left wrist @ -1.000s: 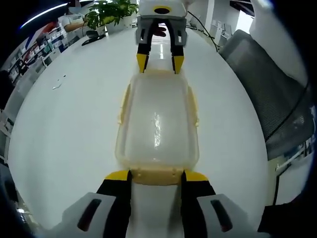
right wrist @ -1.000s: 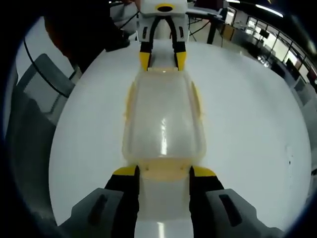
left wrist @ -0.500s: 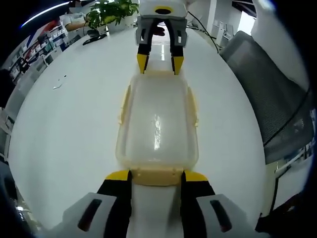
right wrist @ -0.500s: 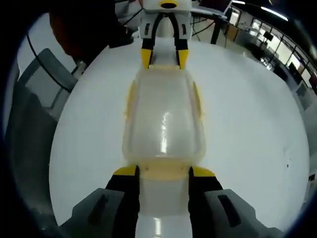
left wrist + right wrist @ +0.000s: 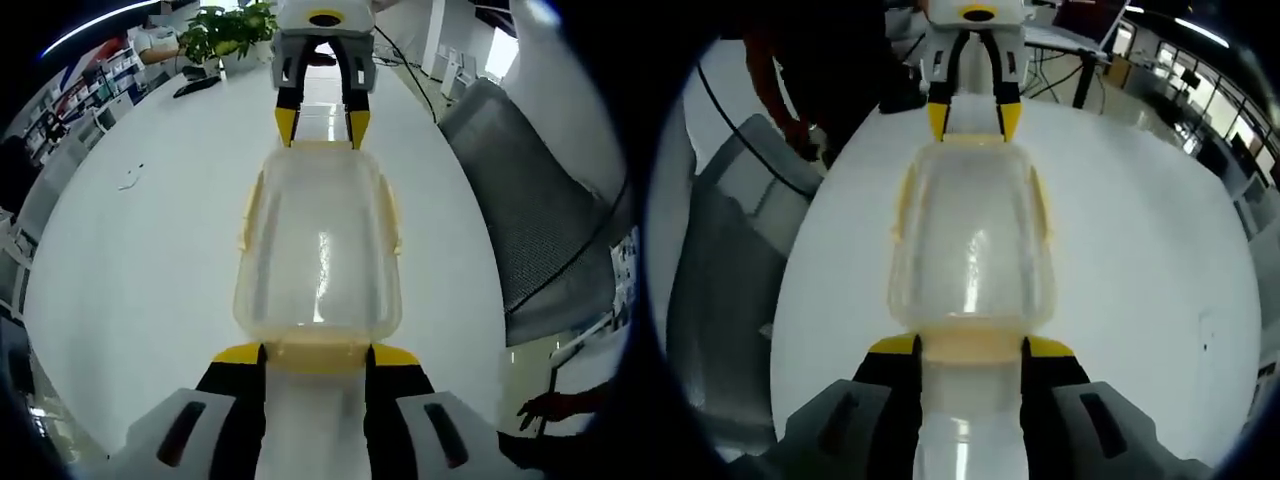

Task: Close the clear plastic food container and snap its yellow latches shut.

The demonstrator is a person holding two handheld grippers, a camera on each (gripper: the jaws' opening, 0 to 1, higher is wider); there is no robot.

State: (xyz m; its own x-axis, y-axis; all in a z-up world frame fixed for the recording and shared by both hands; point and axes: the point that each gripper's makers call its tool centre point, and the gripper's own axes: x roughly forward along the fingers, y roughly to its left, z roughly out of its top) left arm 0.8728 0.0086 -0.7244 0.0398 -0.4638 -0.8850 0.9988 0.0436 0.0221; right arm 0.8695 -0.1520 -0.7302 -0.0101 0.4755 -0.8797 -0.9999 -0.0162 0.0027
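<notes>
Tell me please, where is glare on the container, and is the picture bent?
Left gripper view: a bright streak of glare sits on the clear container lid, and the fisheye curves the white table edge. Right gripper view: a similar streak marks the lid, and the background looks dim and soft.
</notes>
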